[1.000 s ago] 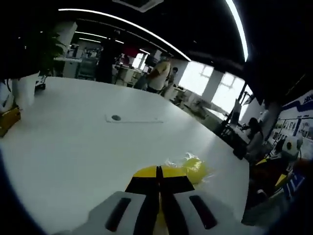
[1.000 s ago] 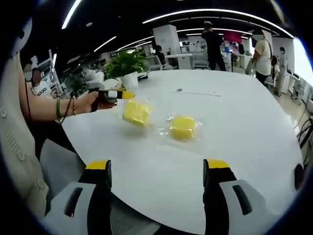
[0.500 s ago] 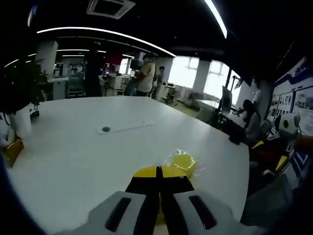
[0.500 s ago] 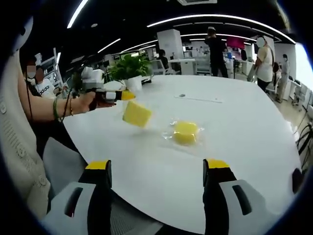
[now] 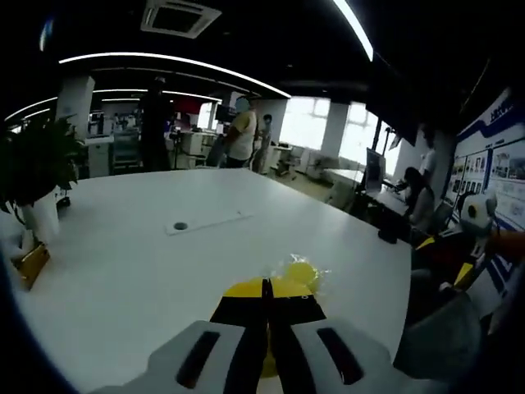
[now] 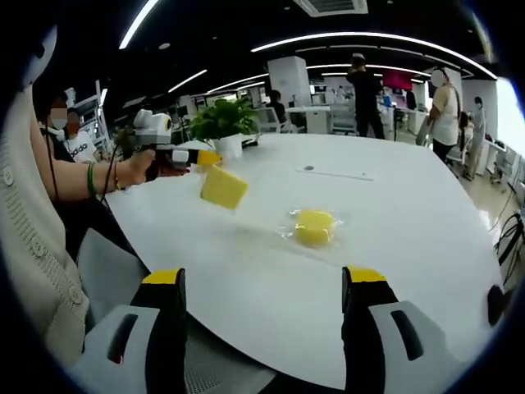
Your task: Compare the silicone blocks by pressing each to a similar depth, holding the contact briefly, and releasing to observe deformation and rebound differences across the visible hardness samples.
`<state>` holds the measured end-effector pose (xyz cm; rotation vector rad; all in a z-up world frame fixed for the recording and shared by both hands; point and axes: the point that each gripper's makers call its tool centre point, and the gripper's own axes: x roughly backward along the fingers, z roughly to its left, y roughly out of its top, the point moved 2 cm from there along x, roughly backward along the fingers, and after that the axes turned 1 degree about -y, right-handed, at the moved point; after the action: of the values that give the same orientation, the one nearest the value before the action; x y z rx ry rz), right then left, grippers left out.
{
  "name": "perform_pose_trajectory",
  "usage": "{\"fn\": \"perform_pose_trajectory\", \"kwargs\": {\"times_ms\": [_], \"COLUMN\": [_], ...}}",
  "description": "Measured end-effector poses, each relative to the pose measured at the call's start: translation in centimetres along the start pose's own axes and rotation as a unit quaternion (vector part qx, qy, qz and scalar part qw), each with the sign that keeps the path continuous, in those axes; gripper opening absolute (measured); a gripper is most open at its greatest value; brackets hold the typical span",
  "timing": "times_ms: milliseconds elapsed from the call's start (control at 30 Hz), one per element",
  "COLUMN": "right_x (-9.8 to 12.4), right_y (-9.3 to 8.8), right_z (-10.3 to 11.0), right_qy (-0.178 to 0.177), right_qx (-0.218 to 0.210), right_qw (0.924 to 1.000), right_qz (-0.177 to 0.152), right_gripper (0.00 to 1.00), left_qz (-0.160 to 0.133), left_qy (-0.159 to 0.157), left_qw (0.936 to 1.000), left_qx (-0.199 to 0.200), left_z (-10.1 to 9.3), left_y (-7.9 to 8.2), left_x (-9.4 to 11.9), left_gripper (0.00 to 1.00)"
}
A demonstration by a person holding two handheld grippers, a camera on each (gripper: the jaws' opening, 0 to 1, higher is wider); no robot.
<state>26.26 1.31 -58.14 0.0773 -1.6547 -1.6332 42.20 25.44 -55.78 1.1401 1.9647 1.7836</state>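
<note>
My left gripper (image 6: 207,157), held by a hand at the table's left, is shut on the edge of a yellow silicone block in clear wrap (image 6: 223,188), which hangs tilted above the white table (image 6: 410,271). In the left gripper view its jaws (image 5: 265,288) are pressed together, with a sliver of yellow between them. A second yellow block (image 6: 314,226) (image 5: 302,272) lies flat in its wrap on the table, apart from both grippers. My right gripper (image 6: 263,279) stands open near the table's front edge, nothing between its fingers.
A potted plant (image 6: 223,123) (image 5: 37,176) stands at the table's far left. A round cable port (image 5: 180,226) sits mid-table. A brown box (image 5: 33,263) lies near the plant. Several people stand in the background (image 6: 447,103), and one sits beyond the far edge (image 5: 418,205).
The left gripper has lifted the first block off the table, where it lay a second ago. The second block and the right gripper have stayed put.
</note>
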Motion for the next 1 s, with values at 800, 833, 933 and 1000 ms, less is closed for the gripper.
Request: {"fn": "perform_pose_trajectory", "kwargs": {"times_ms": [800,833,933,1000], "right_x": [0.8,0.7,0.4,0.1], "right_y": [1.1,1.2,1.5,1.9], "right_z": [-0.2,-0.2,0.1,0.1], "right_qy": [0.004,0.005,0.012,0.015], "right_qx": [0.034,0.035,0.038,0.042], "right_qw": [0.9992,0.9992,0.9989,0.9987], "right_qz": [-0.02,-0.021,-0.023,-0.024], "right_gripper": [0.72,0.72,0.72,0.72], "left_qz": [0.005,0.006,0.011,0.016], "left_qy": [-0.108,-0.109,-0.121,-0.121], "left_qw": [0.9912,0.9907,0.9882,0.9863], "left_qx": [-0.075,-0.081,-0.094,-0.111], "left_z": [-7.1,-7.2,-7.8,-7.8], "left_y": [5.6,5.8,6.1,6.3], "left_x": [2.4,2.4,2.4,2.3], "left_gripper": [0.0,0.0,0.0,0.0]}}
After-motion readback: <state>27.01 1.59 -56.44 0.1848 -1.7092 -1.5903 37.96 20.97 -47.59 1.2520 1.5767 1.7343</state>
